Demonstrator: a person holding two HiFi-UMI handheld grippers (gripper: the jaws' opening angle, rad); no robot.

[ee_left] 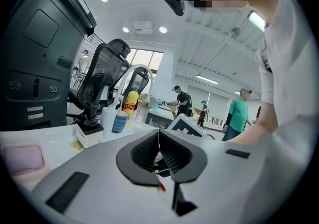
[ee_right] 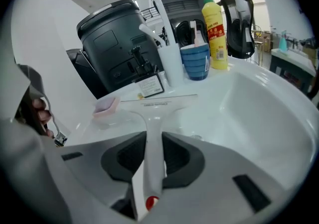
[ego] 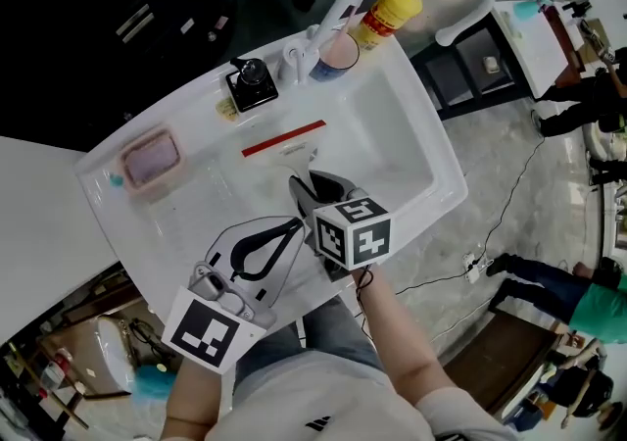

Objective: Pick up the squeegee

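White sink [ego: 443, 186] in busy workshop, right tool [ee_right: 153, 152] clamped on squeegee [ee_right: 151, 127], left tool [ee_left: 159, 152] with jaws together

basin [ego: 397, 140]: right part of the sink
squeegee [ego: 291, 147] [ee_right: 152, 133]: just left of basin, over drainboard [ego: 196, 199], between right gripper [ego: 312, 184] [ee_right: 152, 156] jaws
cup [ego: 336, 52], bottle [ego: 392, 10]: behind basin, bottle rightward
soap dish [ego: 150, 160]: far left of basin

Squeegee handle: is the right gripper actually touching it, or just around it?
Touching. The right gripper view shows the right gripper's dark pads pressed on both sides of the white squeegee handle, no gap.
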